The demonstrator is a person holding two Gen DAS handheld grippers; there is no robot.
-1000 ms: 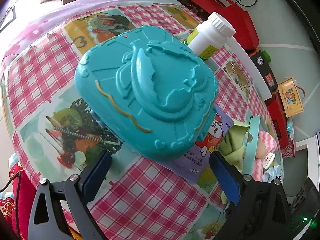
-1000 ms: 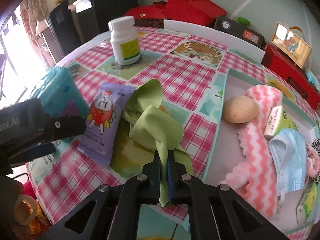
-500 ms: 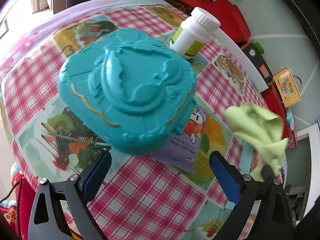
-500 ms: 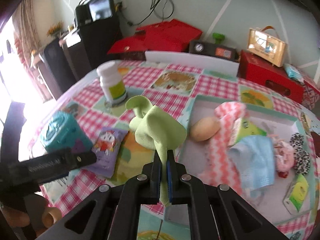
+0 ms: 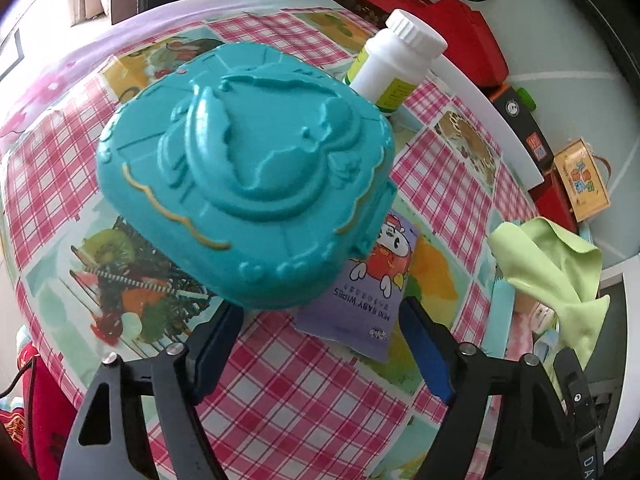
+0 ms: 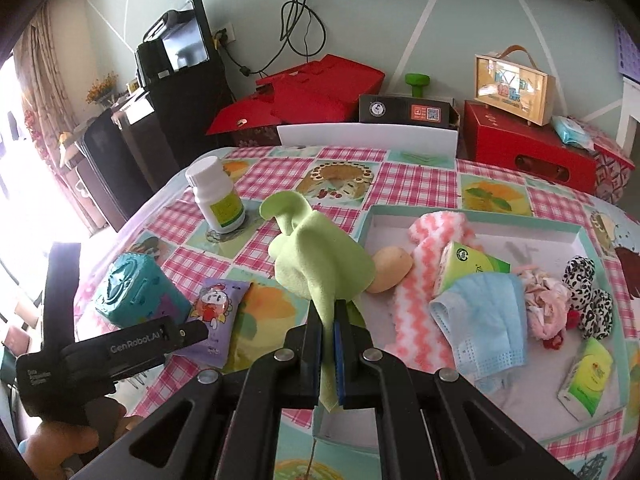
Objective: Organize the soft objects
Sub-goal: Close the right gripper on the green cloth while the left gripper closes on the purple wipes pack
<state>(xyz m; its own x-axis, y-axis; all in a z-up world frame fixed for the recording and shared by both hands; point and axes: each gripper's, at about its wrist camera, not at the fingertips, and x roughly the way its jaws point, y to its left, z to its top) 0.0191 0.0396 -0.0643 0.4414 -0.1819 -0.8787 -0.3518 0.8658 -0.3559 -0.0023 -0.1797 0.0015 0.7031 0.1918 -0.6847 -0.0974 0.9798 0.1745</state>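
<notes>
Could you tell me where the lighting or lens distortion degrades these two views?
Left wrist view: the tablecloth bulges into a dome, daylight washes out its upper-left edge, the teal case stays sharp. Right wrist view: the window at left blows out; the tray is evenly lit.

"MINI BABY WIPES" is printed, upside down in the left wrist view, on the purple wipes packet that lies partly under the teal case on the table. "GenRobot.AI" is read in white on the black body of the left gripper in the right wrist view. A QR code on an orange panel is carried by the black box beyond the table's far edge. The lettering on the white bottle's yellow-green label and on the green tissue packs cannot be made out.
</notes>
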